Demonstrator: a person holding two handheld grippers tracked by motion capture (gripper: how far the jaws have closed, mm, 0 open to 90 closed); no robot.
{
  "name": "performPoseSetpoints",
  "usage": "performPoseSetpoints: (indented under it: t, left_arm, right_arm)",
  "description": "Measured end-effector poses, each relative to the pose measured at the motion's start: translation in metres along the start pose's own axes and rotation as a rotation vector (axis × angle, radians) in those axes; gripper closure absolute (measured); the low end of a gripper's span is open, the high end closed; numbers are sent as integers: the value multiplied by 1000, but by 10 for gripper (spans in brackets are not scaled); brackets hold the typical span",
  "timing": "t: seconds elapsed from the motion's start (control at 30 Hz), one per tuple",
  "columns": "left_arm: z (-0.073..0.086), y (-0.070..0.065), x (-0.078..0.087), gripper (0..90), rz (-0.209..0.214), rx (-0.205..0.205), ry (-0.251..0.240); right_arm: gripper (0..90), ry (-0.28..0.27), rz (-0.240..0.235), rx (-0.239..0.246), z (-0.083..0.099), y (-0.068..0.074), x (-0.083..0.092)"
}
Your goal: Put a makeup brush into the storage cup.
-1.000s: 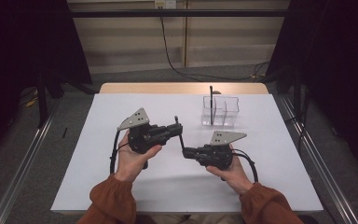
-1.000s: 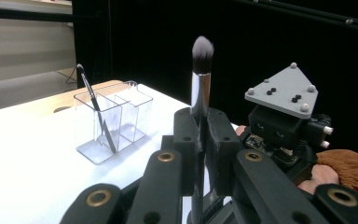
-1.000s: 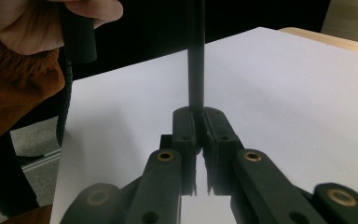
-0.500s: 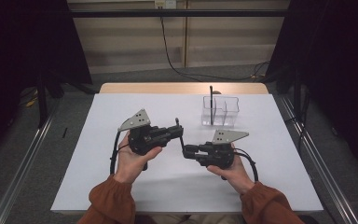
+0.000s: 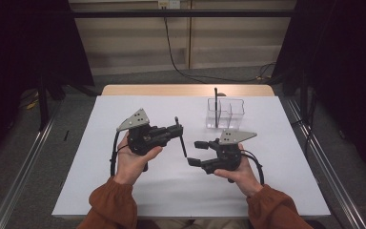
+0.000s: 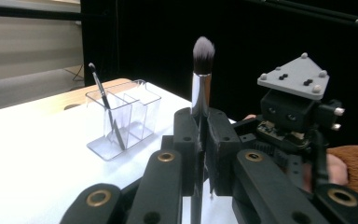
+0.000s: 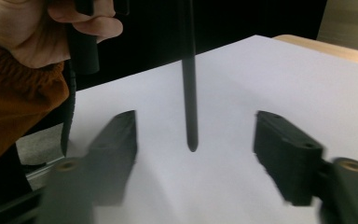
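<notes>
White tabletop (image 5: 124, 191), dark curtains either side, pale wall behind. Makeup brush (image 6: 201, 79) sits clamped in the left claw (image 5: 177, 130), bristles up, metal ferrule just above the pads, thin black handle (image 5: 183, 145) hanging down below. Landmark: clear organizer (image 5: 226, 114) at the far right of the tabletop, one slim black brush (image 6: 103, 100) already standing in its front compartment. The held brush is near the organizer, on the person's side of it and off to its left, lifted clear of the surface.

Change over the last second: right claw (image 5: 196, 152) has slid in toward the left one. Earlier it sat apart from the dangling handle; now its jaws are spread wide on either side of the handle tip, seen in the right gripper view (image 7: 189, 84), with nothing touching yet. Left claw has stayed clenched on the brush and barely moved.

Judgement: this looks like a handover setup, the right claw lining up to take the handle end so the brush can go into the organizer beside the other one. Next step needs the right jaws to close on the handle before the left lets go; the handle is thin and could slip or swing.
</notes>
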State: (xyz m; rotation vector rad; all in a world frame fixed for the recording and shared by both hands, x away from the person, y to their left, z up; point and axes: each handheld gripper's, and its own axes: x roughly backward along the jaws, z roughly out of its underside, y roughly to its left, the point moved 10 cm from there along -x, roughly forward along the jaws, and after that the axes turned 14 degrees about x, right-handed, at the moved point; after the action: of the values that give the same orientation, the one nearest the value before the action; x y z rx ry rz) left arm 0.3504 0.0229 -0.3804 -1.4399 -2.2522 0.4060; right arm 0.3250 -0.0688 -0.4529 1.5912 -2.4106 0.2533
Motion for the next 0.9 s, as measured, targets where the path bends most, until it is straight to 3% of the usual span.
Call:
performPoseSetpoints:
  t: [0.3, 0.47, 0.9]
  left_arm:
    - [2, -2, -3, 841, 4, 3, 14]
    - [5, -4, -6, 841, 8, -1, 28]
    - [17, -9, -20, 841, 23, -13, 80]
  right_arm:
    - [86, -5, -3, -9, -2, -1, 0]
    - [18, -6, 33, -20, -5, -4, 1]
    - [94, -17, 37, 5, -13, 1, -7]
